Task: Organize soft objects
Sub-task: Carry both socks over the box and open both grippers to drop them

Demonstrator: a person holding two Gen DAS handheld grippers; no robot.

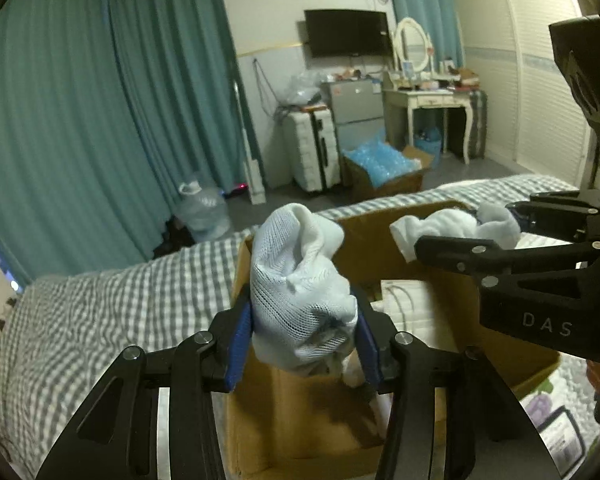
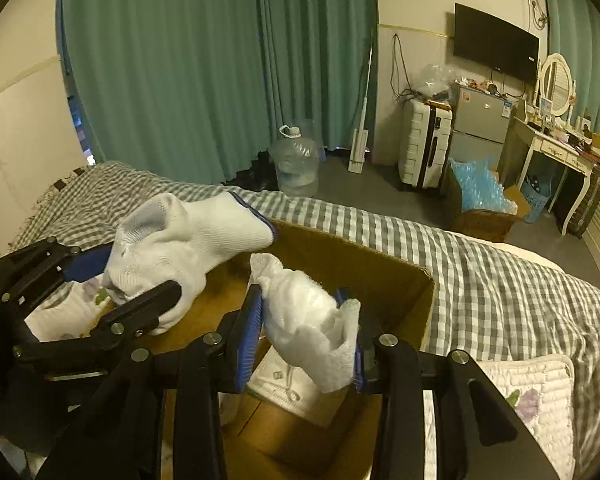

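My left gripper (image 1: 304, 320) is shut on a white knit sock (image 1: 300, 280) and holds it above an open cardboard box (image 1: 292, 424) on the bed. My right gripper (image 2: 306, 320) is shut on a second white sock (image 2: 308, 320), also over the box (image 2: 360, 264). In the left wrist view the right gripper (image 1: 496, 228) comes in from the right with its sock (image 1: 448, 226) above the box's far side. In the right wrist view the left gripper (image 2: 136, 276) comes in from the left with its sock (image 2: 180, 240). A white folded cloth (image 2: 288, 384) lies inside the box.
The box stands on a bed with a grey checked cover (image 2: 500, 280). A quilted floral pillow (image 2: 532, 396) lies to the right of the box. Beyond the bed are teal curtains (image 2: 204, 72), a water jug (image 2: 296, 164), a white suitcase (image 2: 424, 148), a small fridge (image 2: 480, 120) and a dressing table (image 2: 560, 152).
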